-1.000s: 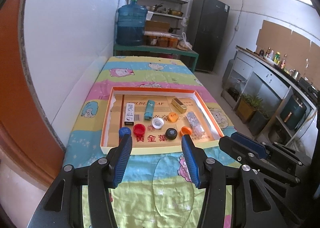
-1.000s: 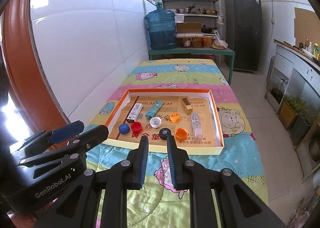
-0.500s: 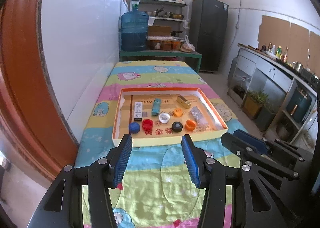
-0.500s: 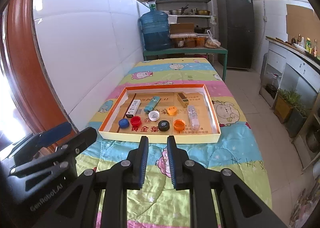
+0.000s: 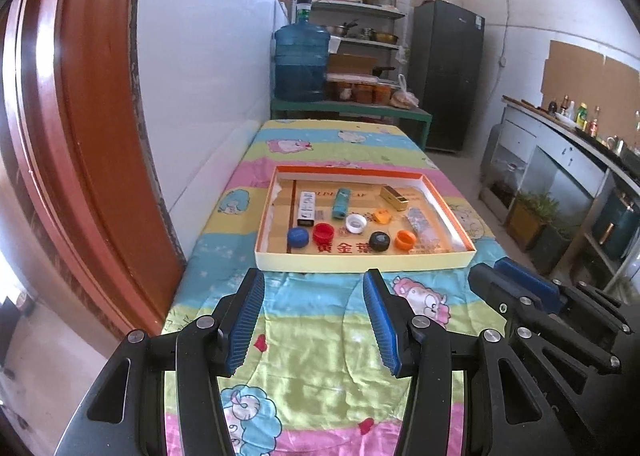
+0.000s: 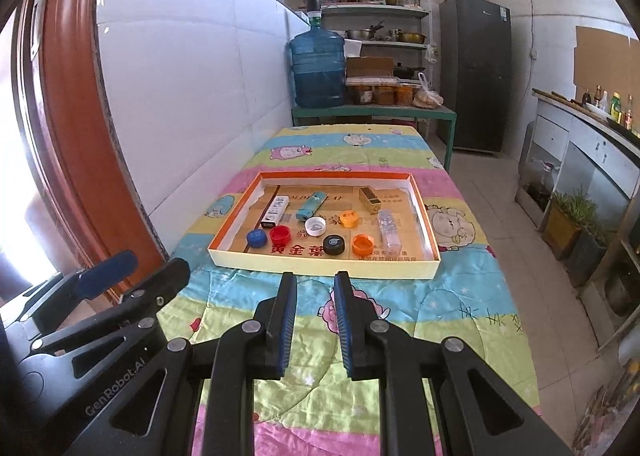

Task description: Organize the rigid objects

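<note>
left gripper (image 5: 314,284) half open and empty, right gripper (image 6: 316,283) closed and empty, side by side

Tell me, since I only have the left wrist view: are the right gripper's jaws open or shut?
Observer: Shut. The right gripper has nothing between its jaws and sits short of the tray.
Operator: It blocks my view of the blanket behind it. What shows there?
Observer: Dark stitched marks on the blanket, near its right edge.
Operator: Any lettering on my left gripper's body?
Observer: Yes, the left gripper reads GenRobot.AI along its side.
</note>
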